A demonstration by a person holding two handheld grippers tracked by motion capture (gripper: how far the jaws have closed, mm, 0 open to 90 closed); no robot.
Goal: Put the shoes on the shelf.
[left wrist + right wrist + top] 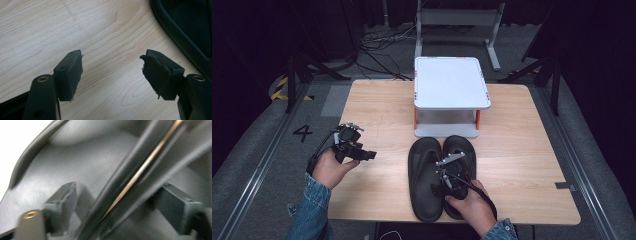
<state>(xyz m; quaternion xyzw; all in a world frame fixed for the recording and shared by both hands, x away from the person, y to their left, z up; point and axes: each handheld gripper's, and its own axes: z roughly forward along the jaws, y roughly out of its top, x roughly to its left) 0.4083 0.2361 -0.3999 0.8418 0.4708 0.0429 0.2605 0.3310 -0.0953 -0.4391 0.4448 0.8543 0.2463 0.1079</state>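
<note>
Two black sandals (pixel 441 176) side by side on the wooden surface (pixel 377 107), near the front edge. Right hand-held gripper (pixel 451 176) spread wide over the right sandal's strap (pixel 140 173), ready to pinch. Left hand-held gripper (pixel 357 150) unclenched, waiting aside, holding nothing.

**Open bench left and right, middle blocked**

Bare bench (pixel 377 110) on the left side, from front edge to back, with only the left claw (pixel 353 145) hovering there, wide open over wood. Bare too on the right, past the sandals (pixel 424 177). Blocked in the middle: grey stand (pixel 451 82) at the back, sandals side by side just in front of it. Right claw (pixel 452 172) over the right sandal, straddling its edge.
</note>
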